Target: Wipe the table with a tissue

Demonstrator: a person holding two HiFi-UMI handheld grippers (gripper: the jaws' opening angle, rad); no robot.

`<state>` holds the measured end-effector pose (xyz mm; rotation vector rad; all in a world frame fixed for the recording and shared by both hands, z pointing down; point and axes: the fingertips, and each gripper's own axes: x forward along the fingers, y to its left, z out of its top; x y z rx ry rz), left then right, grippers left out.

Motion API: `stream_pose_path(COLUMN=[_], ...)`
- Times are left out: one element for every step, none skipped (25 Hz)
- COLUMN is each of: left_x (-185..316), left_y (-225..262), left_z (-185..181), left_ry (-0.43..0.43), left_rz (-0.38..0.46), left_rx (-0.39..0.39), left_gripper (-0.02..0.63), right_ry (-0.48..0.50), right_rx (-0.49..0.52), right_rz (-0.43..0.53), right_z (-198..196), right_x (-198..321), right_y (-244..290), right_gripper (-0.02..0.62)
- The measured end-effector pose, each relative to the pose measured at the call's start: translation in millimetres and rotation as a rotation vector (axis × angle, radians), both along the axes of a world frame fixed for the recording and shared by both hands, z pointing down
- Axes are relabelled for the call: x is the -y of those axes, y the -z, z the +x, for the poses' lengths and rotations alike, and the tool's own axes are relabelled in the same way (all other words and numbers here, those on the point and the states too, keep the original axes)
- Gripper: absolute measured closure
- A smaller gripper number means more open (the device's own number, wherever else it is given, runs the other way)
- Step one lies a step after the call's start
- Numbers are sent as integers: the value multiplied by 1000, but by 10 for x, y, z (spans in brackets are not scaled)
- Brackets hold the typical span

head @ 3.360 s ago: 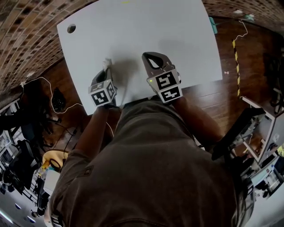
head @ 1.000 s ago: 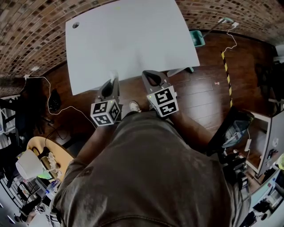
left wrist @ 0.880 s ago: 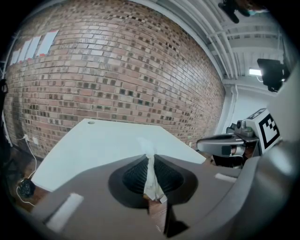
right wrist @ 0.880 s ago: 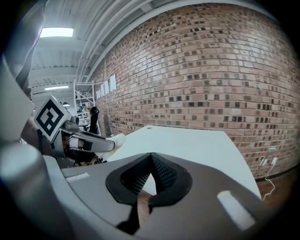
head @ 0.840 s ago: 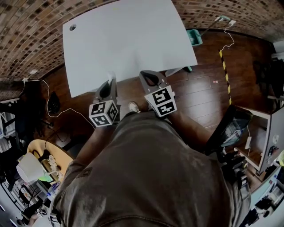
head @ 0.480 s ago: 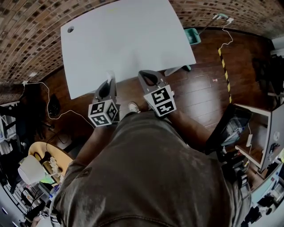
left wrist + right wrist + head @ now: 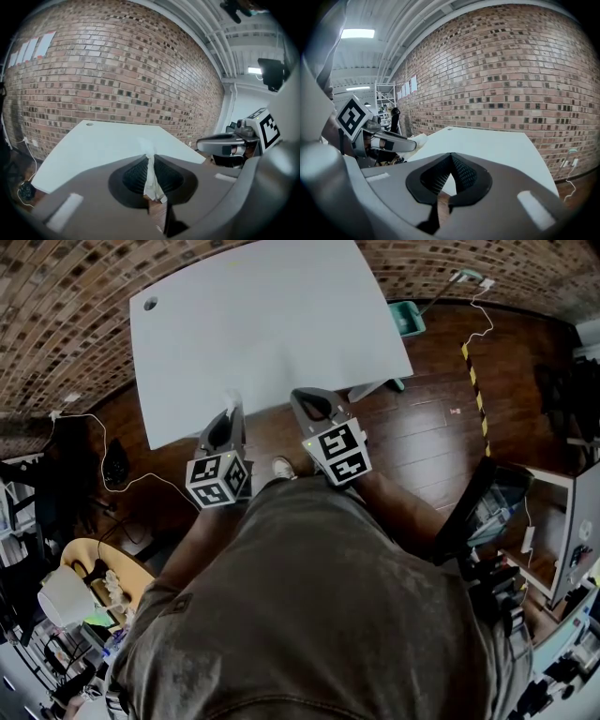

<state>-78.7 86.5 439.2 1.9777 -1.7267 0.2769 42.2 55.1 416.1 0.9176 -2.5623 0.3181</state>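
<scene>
1. Two pairs are held short of the counter (image 7: 272, 324), the left tongs (image 7: 231, 413) and the right tongs (image 7: 302, 397), so no wiping is under way. The next stroke would need the left tongs carried forward and lowered until the tissue (image 7: 232, 396) presses on the top.
2. A brick wall (image 7: 56, 296) stands far ahead of both pairs.
3. The wood floor (image 7: 422, 437) lies directly beneath them.
4. The white counter lies just ahead of the tips and is bare except for one hole (image 7: 150, 304) at its far left corner.
5. The left tongs (image 7: 150, 157) are clamped on the tissue. The right tongs (image 7: 451, 155) are closed on nothing.
6. The tissue (image 7: 151, 180) is a thin white strip poking out past the left tips.
</scene>
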Motion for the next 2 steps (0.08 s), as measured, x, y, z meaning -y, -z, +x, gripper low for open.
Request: stream_pose_path(left_x=[-8, -16], left_y=[-2, -3], left_z=[3, 5], left_ry=[1, 3], left_rz=[1, 3], left_rx=[1, 2], left_gripper=[577, 577], right_ry=[2, 4], right_rx=[0, 1], right_rz=[0, 0], right_z=[3, 7], right_x=[-6, -11], right_y=[-2, -3], right_gripper=[583, 583])
